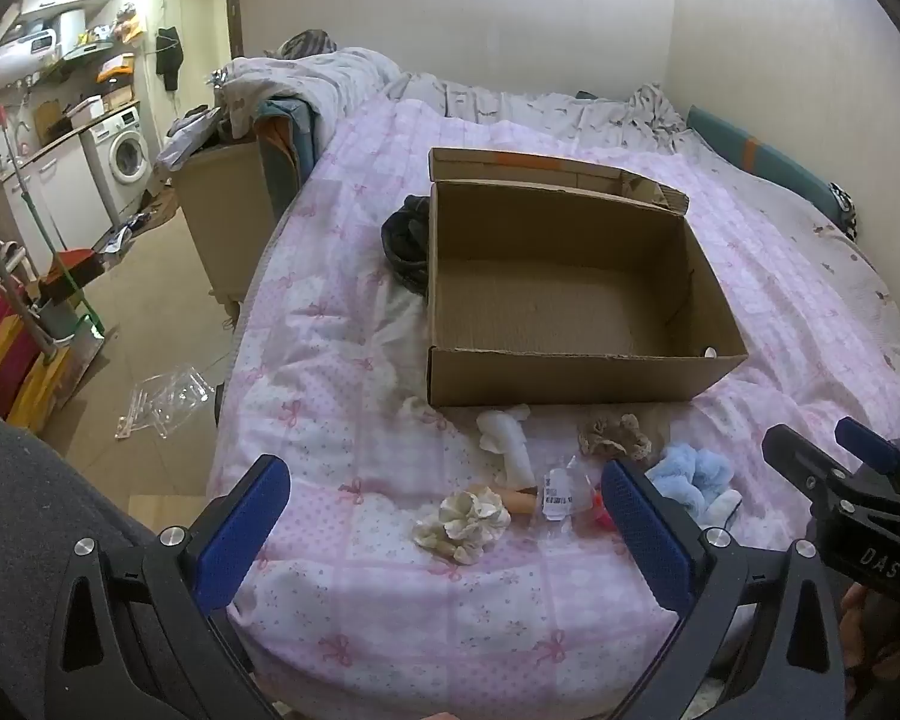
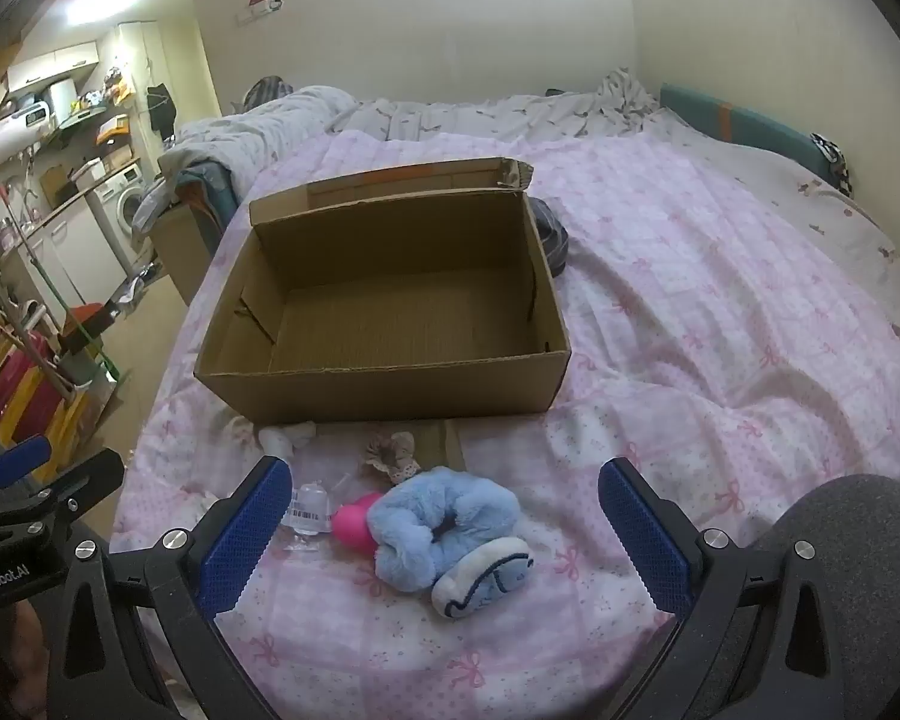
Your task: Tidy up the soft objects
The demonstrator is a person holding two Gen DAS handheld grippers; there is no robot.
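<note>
While the left gripper (image 1: pixel 447 501) hangs spread wide and empty over the pink bow-patterned bedspread (image 1: pixel 342 372), a cream ruffled fabric scrunchie (image 1: pixel 463 523) lies between its blue pads, before the open brown cardboard box (image 1: pixel 570 372). From the right wrist, the right gripper (image 2: pixel 441 501), equally wide and empty, frames a fluffy light-blue plush toy (image 2: pixel 444 531) on the spread.

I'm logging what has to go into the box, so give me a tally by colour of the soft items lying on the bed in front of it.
Cream/white: 2, the cream scrunchie and the white cloth piece
Beige-brown: 1, the lace scrunchie
Light blue: 1, the fluffy blue plush
Pink: 1, the pink item, partly hidden
Total: 5; the cardboard box holds none.
</note>
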